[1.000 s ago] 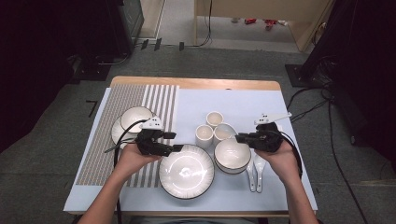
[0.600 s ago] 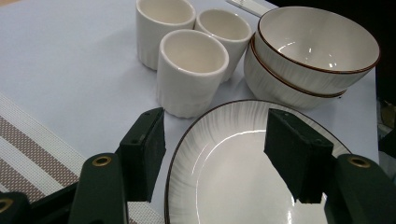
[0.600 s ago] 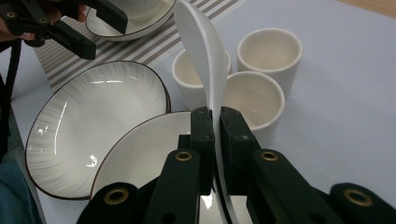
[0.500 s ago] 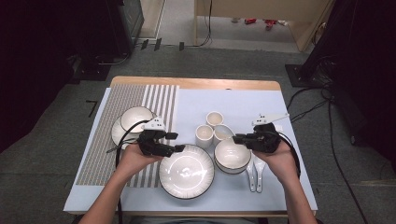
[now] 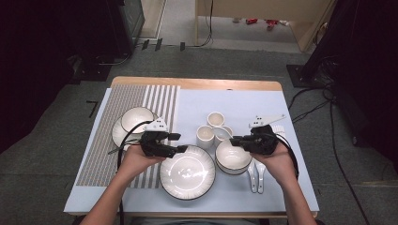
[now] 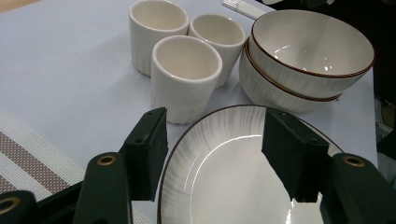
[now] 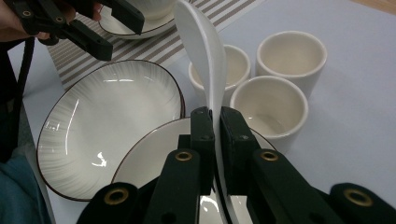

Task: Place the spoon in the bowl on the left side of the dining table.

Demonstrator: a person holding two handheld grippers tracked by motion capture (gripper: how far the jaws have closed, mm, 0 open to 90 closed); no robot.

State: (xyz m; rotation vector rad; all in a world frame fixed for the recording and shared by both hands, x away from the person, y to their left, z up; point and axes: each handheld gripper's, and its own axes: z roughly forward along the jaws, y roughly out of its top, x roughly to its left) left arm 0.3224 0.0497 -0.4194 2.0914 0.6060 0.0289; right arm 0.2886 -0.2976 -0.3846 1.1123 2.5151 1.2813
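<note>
High view gives us bare blue mat in the upper half of the table. Our right gripper is clamped on a white spoon above the stacked bowls. Our left gripper, jaws part open and just closing, straddles the plate rim at lower centre, touching nothing.

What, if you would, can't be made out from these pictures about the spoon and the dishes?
- Spoon: its handle end is hidden between the right gripper jaws in the right gripper view.
- Lower bowl: its inside is covered by the top bowl in the left gripper view.
- Plate: its near part is cut off by the bottom edge there.
</note>
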